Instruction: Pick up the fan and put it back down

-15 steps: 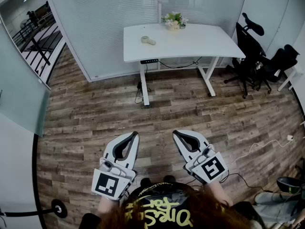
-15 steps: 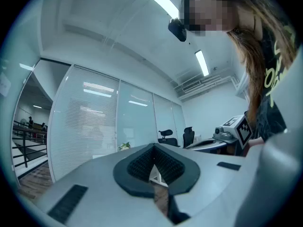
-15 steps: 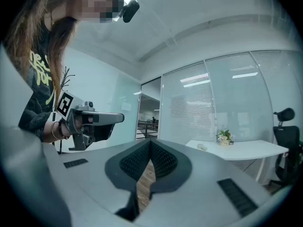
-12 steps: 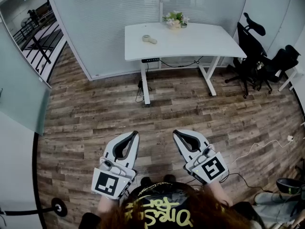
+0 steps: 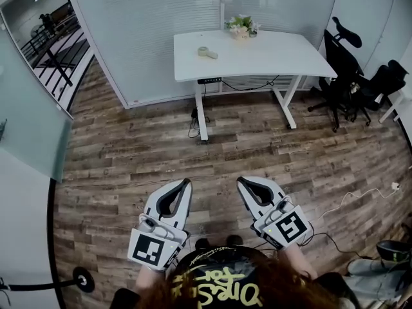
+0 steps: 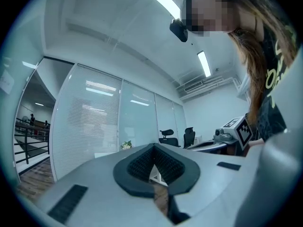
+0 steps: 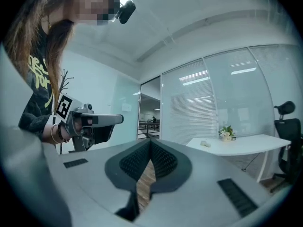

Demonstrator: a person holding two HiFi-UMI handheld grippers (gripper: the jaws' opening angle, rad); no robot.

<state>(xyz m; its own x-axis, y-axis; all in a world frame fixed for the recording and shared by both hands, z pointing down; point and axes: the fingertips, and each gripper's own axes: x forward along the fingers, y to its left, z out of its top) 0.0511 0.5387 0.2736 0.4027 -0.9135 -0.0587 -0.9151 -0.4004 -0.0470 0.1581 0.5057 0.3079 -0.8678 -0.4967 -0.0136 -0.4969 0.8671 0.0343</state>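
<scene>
Well apart from both grippers, the fan (image 5: 206,53) lies on the white tabletop (image 5: 270,55) near a pot of flowers (image 5: 241,26). Over the wooden floor (image 5: 129,153), the left gripper (image 5: 186,182) and the right gripper (image 5: 242,181) are level, side by side, jaws together on nothing.

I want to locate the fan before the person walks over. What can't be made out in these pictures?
Head view: the small pale object on the white desk is too small to name as a fan.
Left gripper view: the left gripper's own body hides most of that desk, the object included.
Head view: a dark round thing is cut off by the right edge.
</scene>
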